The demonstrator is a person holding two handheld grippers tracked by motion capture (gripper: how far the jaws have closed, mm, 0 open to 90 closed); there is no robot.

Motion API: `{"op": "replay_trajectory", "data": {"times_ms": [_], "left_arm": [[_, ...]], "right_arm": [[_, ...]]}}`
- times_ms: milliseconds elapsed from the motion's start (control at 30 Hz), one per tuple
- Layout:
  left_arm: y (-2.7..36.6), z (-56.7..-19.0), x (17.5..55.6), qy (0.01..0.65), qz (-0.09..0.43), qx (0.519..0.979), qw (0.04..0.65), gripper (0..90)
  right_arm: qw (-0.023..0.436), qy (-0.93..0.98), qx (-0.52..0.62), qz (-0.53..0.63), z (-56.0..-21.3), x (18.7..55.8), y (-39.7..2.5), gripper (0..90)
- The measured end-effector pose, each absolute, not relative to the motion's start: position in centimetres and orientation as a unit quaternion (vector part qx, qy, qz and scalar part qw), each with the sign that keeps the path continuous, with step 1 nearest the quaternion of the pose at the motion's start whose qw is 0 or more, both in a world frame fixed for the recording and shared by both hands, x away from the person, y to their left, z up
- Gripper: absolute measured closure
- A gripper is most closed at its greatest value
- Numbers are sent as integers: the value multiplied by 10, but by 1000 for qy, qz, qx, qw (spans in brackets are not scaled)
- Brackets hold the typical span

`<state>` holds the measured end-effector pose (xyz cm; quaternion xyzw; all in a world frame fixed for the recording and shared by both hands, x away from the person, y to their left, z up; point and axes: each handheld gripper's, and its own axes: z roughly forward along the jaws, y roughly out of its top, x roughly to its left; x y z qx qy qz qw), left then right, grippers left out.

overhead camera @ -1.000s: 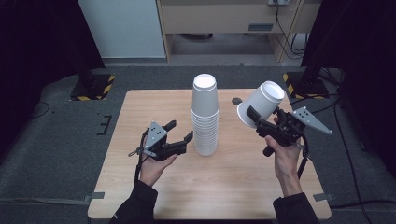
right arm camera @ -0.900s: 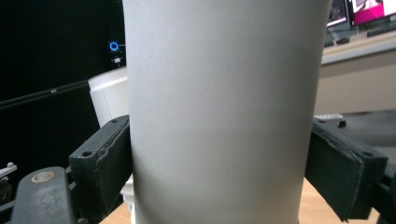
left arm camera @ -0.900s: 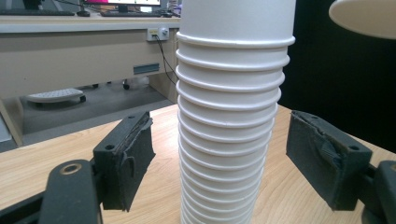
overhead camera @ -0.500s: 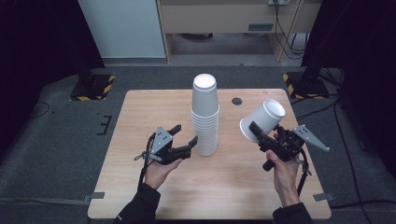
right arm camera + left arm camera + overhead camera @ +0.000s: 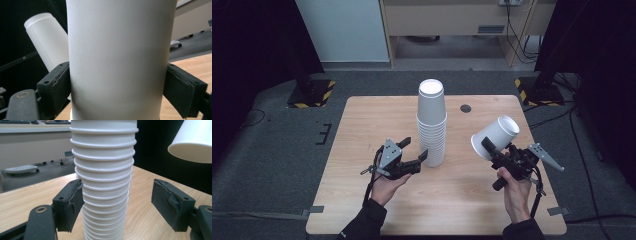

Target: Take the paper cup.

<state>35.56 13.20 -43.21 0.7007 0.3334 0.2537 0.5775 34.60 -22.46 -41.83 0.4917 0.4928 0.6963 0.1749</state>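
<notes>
Right tongs (image 5: 490, 148): clamped on a single white cup (image 5: 495, 137), jaws pressed to both its sides in the right gripper view; cup tilted, held off the bench right of the stack.
Left tongs (image 5: 421, 157): wide open around the lower stack (image 5: 432, 125); one pad (image 5: 71, 203) touching or nearly touching the ribs, the other pad well apart.
Stack: tall, upturned cups nested, standing near bench (image 5: 362, 125) centre.
Risk, stack: top-heavy by the look of it; a sideways nudge from the near pad, or an uneven squeeze, could tip it or crush the thin walls.
Risk, cup: tilted hold on smooth paper; likely to slip or dent if the clamp shifts. Brought down off-axis, it could knock the column.
Edges: right tongs sit near the bench's right edge; a dropped cup may roll to the floor (image 5: 272, 150).
Room: bare bench in front of and left of the stack; open air above it for a straight descent.
</notes>
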Motion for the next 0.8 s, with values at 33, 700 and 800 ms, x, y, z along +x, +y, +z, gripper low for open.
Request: {"op": "replay_trajectory", "data": {"times_ms": [33,700,800], "left_arm": [[131,-433,355,333,253,702,577,247],[120,-440,349,322,248,702,584,268],[118,-441,348,321,247,704,584,273]], "right_arm": [[173,488,494,699,-419,345,-225,152],[148,434,537,708,-437,341,-235,153],[144,435,541,705,-441,340,-235,152]]}}
